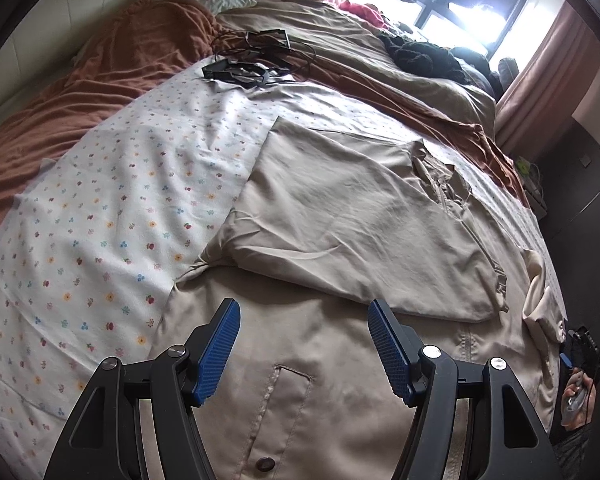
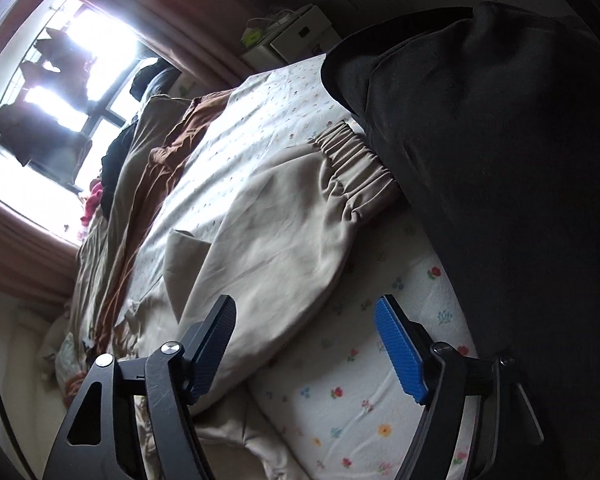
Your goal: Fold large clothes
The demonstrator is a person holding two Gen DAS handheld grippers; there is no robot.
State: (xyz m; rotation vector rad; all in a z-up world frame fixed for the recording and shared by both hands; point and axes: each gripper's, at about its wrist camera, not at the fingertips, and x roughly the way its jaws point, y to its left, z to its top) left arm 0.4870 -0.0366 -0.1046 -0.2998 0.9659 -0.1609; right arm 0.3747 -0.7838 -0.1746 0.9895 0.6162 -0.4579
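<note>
- One beige jacket (image 1: 340, 216), middle of the left wrist view, spread on the flowered sheet (image 1: 100, 216), one part folded over its body; one elastic cuff (image 2: 356, 160) upper middle in the right wrist view.
- One left gripper (image 1: 304, 344), lower frame, jaws apart, empty, over the jacket's front.
- One right gripper (image 2: 306, 344), jaws apart, holding nothing, above the jacket's edge and the sheet.
- One brown blanket (image 1: 80, 92), upper left.
- One bundle of black cables (image 1: 256, 56), top centre.
- One dark garment (image 2: 500, 160), right side.

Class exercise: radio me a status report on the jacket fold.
Left claw open above beige jacket. Right claw open, empty, at sleeve. Cables far off.
</note>
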